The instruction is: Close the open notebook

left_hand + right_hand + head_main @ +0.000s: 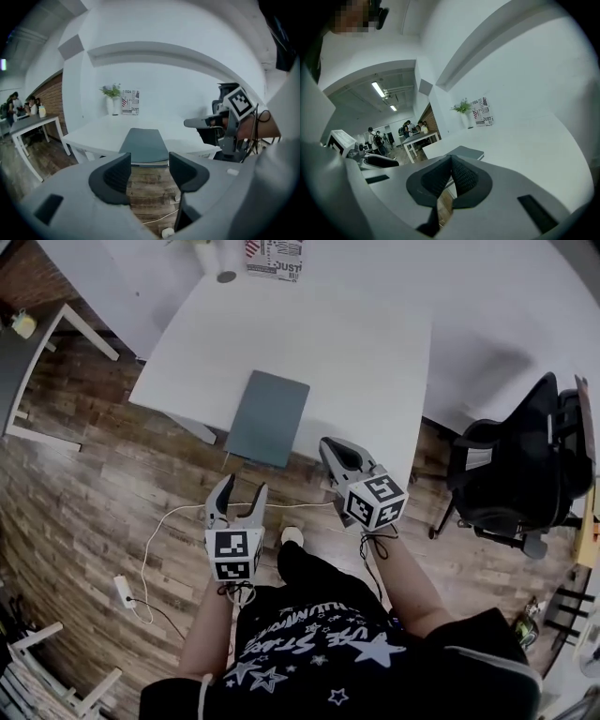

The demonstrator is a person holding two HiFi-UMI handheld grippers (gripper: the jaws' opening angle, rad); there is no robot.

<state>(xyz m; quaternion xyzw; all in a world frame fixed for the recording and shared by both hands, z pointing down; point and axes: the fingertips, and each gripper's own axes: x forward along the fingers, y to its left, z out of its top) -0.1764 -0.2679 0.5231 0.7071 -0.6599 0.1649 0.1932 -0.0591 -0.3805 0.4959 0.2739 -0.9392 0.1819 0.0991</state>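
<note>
A dark grey notebook (267, 418) lies closed and flat on the white table (356, 352), near its front edge. Both grippers hang over the wooden floor in front of the table, apart from the notebook. My left gripper (242, 488) is below the notebook's near edge, open with nothing between its pads. In the left gripper view the notebook (143, 143) shows beyond the spread jaws of the left gripper (149, 168). My right gripper (329, 446) is just right of the notebook's near corner, shut on nothing. The right gripper (451, 161) has its pads together, with the notebook (468, 152) behind them.
A black office chair (511, 474) stands right of the table. A white vase (225, 263) and a printed sign (274, 257) sit at the table's far edge. A white cable with a plug (125, 592) lies on the floor. A second table (47, 343) stands at left; people stand far off.
</note>
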